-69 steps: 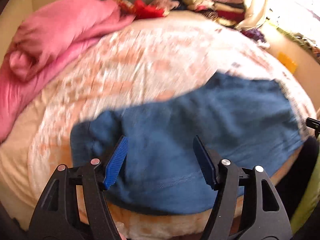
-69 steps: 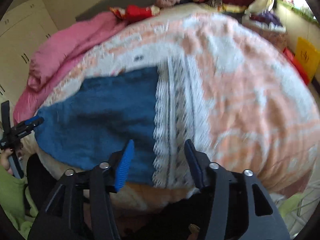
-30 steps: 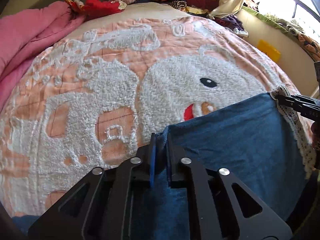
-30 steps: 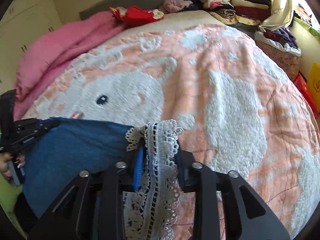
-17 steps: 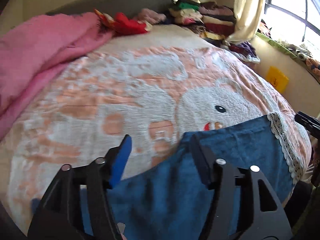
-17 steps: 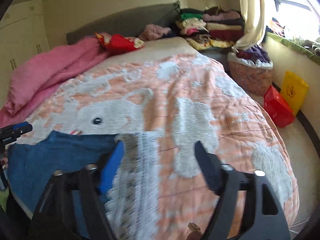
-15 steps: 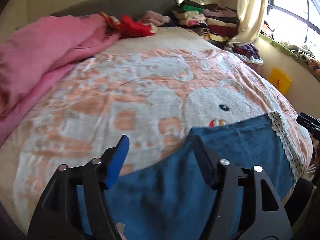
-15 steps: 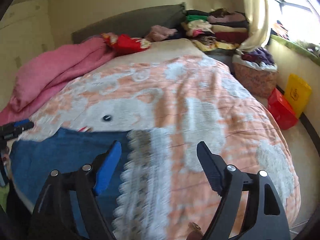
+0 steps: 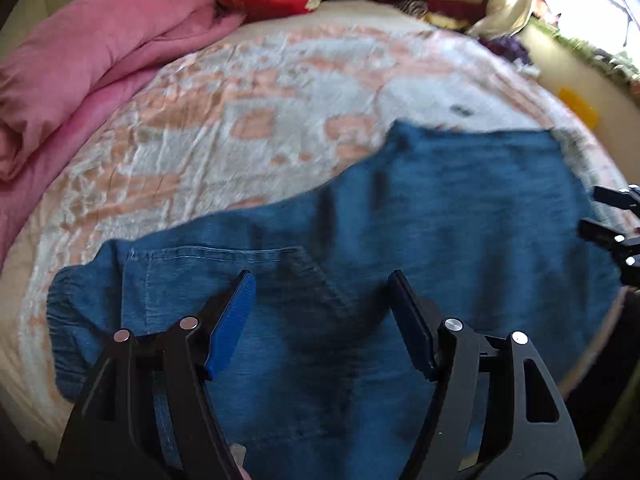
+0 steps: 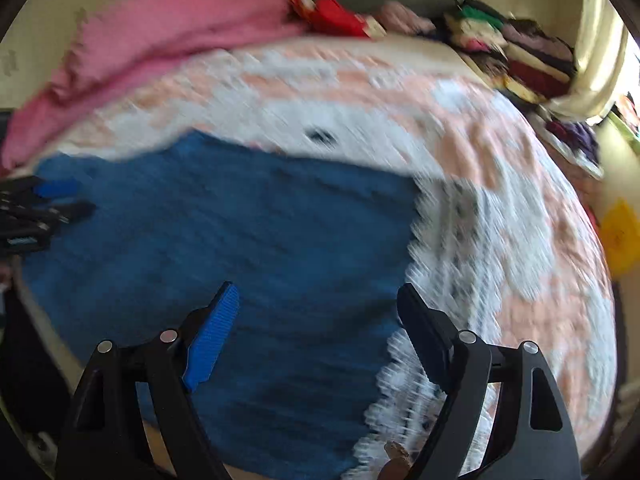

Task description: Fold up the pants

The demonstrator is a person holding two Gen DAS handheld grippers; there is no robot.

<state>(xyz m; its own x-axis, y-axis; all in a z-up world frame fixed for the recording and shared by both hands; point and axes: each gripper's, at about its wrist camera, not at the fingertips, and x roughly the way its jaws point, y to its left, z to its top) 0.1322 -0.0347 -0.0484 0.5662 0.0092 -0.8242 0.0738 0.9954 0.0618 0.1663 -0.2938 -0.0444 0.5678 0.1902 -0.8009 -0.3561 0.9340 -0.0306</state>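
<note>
- Pants (image 9: 420, 220): blue denim, lying spread on the bedspread (image 9: 248, 92) directly ahead of and beneath both your grippers; they reach the near edge of the bed.
- Your left gripper (image 9: 320, 312): jaws stand wide apart with nothing between the blue pads. It hangs above the denim, and a stitched seam runs just ahead of its left finger. A gathered band of the pants lies off to its left.
- Your right gripper (image 10: 316, 316): jaws likewise wide apart, holding nothing. Denim lies under its left finger; white lace trim (image 10: 448, 264) on the pants' edge lies under and ahead of its right finger.
- Each gripper shows at the edge of the other's view, well apart across the denim.
- Pink quilt (image 9: 80, 72): bunched far ahead and to the left of your left gripper, on the bed's far side.
- Stacked clothes (image 10: 516, 52): far ahead and to the right of your right gripper, beyond the bedspread.
- Both views are motion-blurred; finer fabric detail cannot be confirmed.
</note>
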